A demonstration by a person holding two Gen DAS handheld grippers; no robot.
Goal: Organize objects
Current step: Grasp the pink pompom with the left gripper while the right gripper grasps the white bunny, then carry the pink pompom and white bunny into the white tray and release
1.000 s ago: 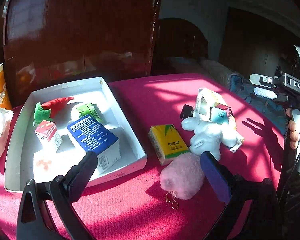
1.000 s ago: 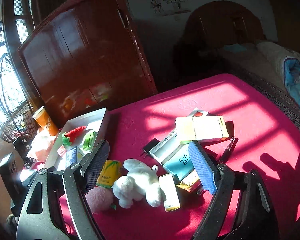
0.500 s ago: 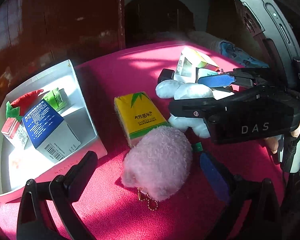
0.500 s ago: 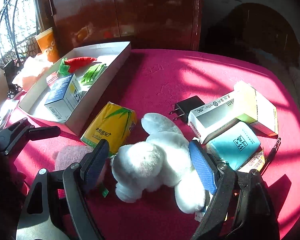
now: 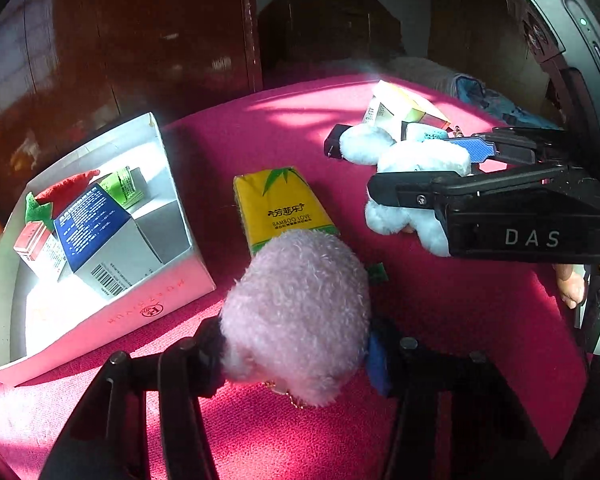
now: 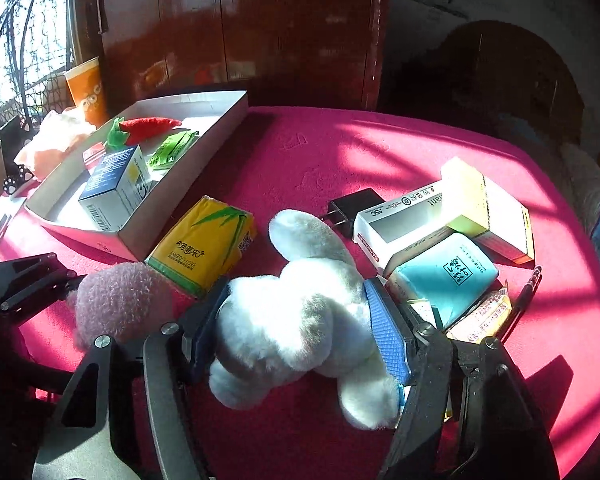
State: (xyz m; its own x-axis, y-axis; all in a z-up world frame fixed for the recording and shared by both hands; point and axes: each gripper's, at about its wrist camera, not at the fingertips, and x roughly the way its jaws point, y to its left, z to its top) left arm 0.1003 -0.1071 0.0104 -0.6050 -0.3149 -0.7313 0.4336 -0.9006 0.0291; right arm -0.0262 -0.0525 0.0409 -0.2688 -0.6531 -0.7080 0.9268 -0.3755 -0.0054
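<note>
My left gripper (image 5: 296,348) is shut on a pink fluffy pom-pom (image 5: 300,320) lying on the red tablecloth; the pom-pom also shows in the right wrist view (image 6: 120,304). My right gripper (image 6: 296,332) is shut on a white plush toy (image 6: 300,312), which also shows in the left wrist view (image 5: 416,164). A yellow tissue pack (image 5: 280,204) lies between the two toys and a white box (image 5: 156,292). The box holds a blue carton (image 5: 96,232), a red felt chilli (image 5: 68,192) and small packets.
To the right lie a black charger (image 6: 352,208), a white carton (image 6: 404,220), a yellow box (image 6: 484,208), a blue tissue pack (image 6: 448,276) and a pen (image 6: 528,288). An orange cup (image 6: 88,92) stands behind the box. A dark wooden cabinet (image 6: 240,28) backs the table.
Both grippers moved down and forward and closed: the left onto the pink pom-pom, the right onto the white plush toy. Both were open a second ago.
</note>
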